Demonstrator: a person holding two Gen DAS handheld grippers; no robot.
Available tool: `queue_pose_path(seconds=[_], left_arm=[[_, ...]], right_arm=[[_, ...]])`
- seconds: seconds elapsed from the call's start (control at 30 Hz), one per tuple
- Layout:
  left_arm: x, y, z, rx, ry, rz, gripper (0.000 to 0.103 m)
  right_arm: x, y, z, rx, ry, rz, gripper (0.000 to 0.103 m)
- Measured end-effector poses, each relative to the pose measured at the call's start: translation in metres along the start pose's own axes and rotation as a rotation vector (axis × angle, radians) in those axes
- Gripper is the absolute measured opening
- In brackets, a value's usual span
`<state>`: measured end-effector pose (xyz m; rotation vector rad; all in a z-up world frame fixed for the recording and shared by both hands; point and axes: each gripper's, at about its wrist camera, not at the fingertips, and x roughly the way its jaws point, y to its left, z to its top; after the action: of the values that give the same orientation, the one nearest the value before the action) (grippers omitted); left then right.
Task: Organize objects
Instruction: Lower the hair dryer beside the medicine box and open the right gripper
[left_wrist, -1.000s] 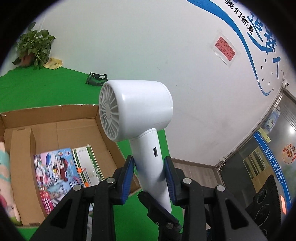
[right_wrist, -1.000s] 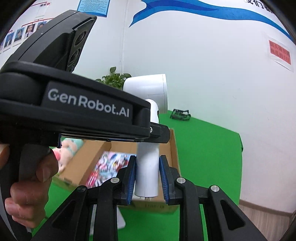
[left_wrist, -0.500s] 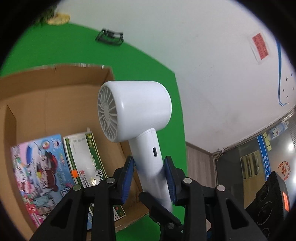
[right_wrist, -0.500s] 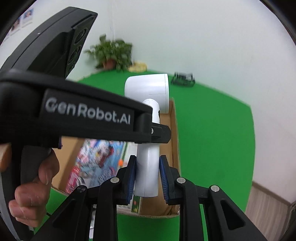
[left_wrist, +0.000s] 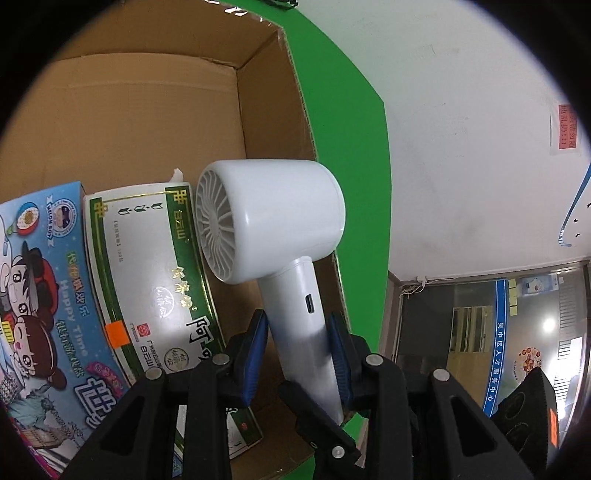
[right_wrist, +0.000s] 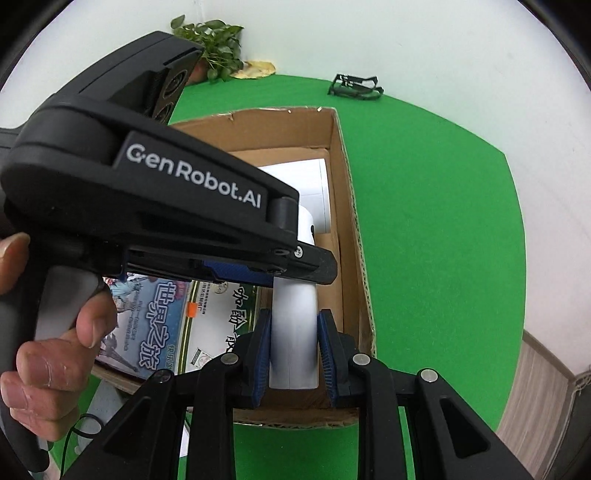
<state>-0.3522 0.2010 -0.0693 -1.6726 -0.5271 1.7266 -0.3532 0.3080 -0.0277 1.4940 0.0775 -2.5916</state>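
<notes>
A white hair dryer (left_wrist: 269, 225) is held by its handle over the right end of an open cardboard box (left_wrist: 258, 85). My left gripper (left_wrist: 297, 350) is shut on the upper handle. My right gripper (right_wrist: 293, 347) is shut on the handle's lower end (right_wrist: 293, 332). In the right wrist view the left gripper's body (right_wrist: 159, 206) hides most of the dryer head. The box (right_wrist: 354, 236) holds a green and white packet (left_wrist: 147, 266) and a colourful cartoon box (left_wrist: 40, 314) lying flat.
The box sits on a green table (right_wrist: 436, 221). A black folded object (right_wrist: 356, 86) and a potted plant (right_wrist: 212, 40) stand at the table's far edge by the white wall. The table's right edge drops to a wooden floor (right_wrist: 535, 384).
Both grippers have carried the dryer forward and down, from above the table's edge to low over the box's right end. The box contents now look much closer.
</notes>
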Motion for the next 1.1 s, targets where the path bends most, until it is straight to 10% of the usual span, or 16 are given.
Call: queue_pose_path(seconds=[0.67,1.1], left_arm=[[0.020,0.001,-0.005,-0.082,0.076,0.012,0.044],[-0.063,-0.013,-0.045,0.000,-0.066,0.083,0.048]], right_arm=[[0.049,-0.011,0.051,0.060,0.125,0.013,0.023],[0.068,-0.006,0.089,0.045,0.133,-0.008,0.023]])
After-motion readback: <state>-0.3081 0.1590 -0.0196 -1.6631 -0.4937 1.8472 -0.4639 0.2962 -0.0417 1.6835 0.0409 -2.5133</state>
